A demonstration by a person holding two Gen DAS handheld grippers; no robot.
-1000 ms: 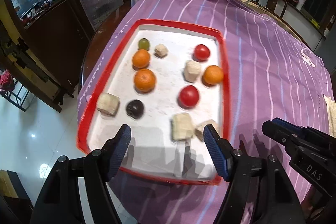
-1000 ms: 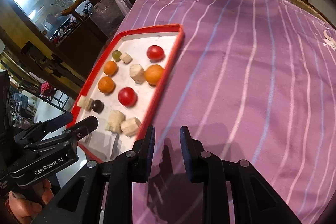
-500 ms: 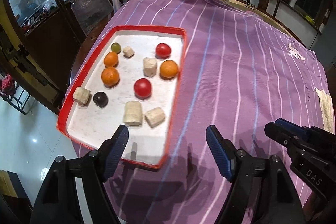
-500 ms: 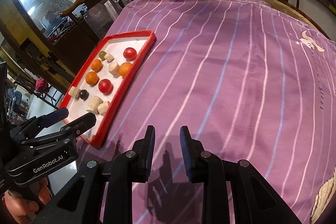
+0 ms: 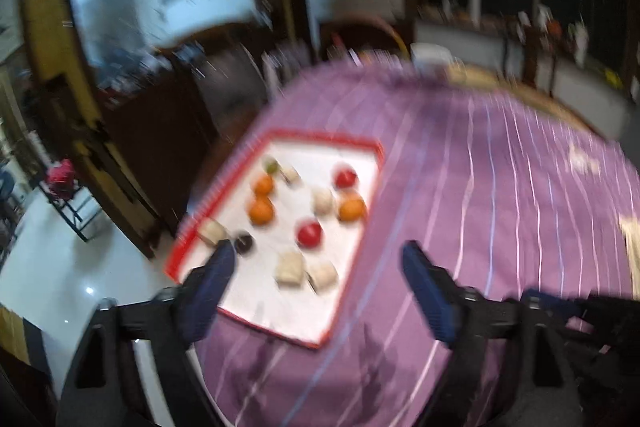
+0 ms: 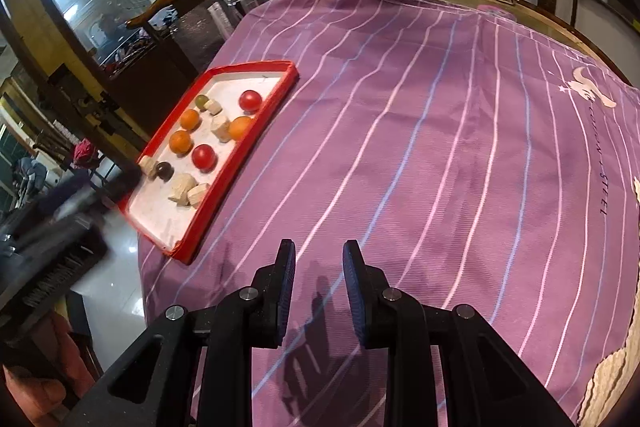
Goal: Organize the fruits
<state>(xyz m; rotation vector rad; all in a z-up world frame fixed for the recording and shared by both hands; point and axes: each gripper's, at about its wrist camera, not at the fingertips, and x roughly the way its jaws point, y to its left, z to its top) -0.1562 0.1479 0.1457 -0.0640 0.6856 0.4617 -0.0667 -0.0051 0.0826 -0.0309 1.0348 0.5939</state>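
Left wrist view (blurred): the left gripper (image 5: 316, 263) has its fingers spread wide and holds nothing. The red tray (image 5: 340, 307) of fruits lies directly ahead on the desk, one finger overlapping its near left edge.

Right wrist view: the right gripper (image 6: 319, 259) shows a narrow gap between its fingers, empty. The red tray (image 6: 236, 163) lies well apart, ahead and left, long axis running away from the camera. The left gripper is judged nearer.
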